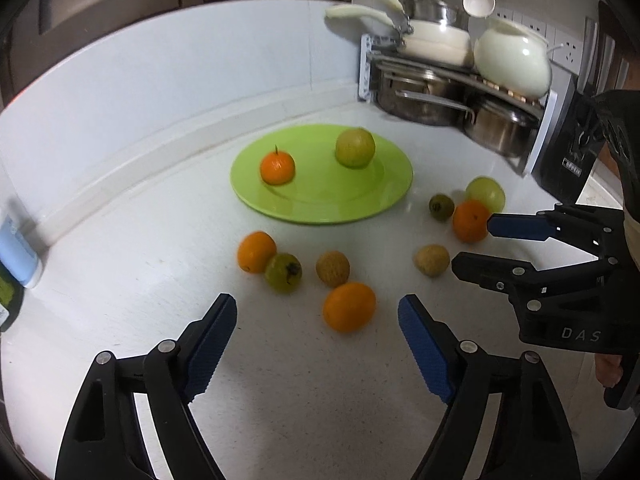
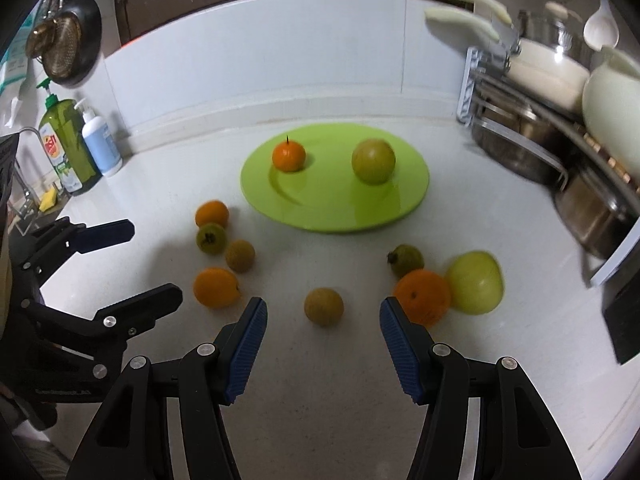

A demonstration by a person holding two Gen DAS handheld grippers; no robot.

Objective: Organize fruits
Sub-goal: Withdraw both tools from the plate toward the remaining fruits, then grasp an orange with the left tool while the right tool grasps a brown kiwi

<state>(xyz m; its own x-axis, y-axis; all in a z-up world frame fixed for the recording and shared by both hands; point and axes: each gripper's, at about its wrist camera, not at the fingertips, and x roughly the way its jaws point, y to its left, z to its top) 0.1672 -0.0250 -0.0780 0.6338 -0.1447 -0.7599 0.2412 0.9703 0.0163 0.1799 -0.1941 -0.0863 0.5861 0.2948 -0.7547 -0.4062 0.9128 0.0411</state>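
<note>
- While both grippers hung over the white counter (image 1: 120, 312), neither one held anything.
- The left gripper (image 1: 318, 322) had its blue pads (image 1: 212, 344) far apart, and an orange (image 1: 349, 306) lay just past them, not touching.
- The right gripper (image 2: 322, 320) had its pads (image 2: 248, 344) apart too, but less wide, and a brown fruit (image 2: 323, 306) sat just ahead of the gap, free of both pads.
- Beside the right pad sat a big orange (image 2: 422, 296), touching a yellow-green apple (image 2: 476, 282), with a small green fruit (image 2: 406, 260) just behind them.
- Near the left gripper lay more fruit: a second orange (image 1: 256, 251) touching a green fruit (image 1: 283, 273), and a brown one (image 1: 333, 268) beside them.
- Farther back stood a green plate (image 1: 320, 208) with a small orange (image 1: 277, 167) and a round green fruit (image 1: 355, 148) on it, well apart from each other.
- Pots (image 1: 436, 40) sat on a rack (image 1: 366, 68) in the far corner.
- Two soap bottles (image 2: 72, 144) stood at the left by the wall.
</note>
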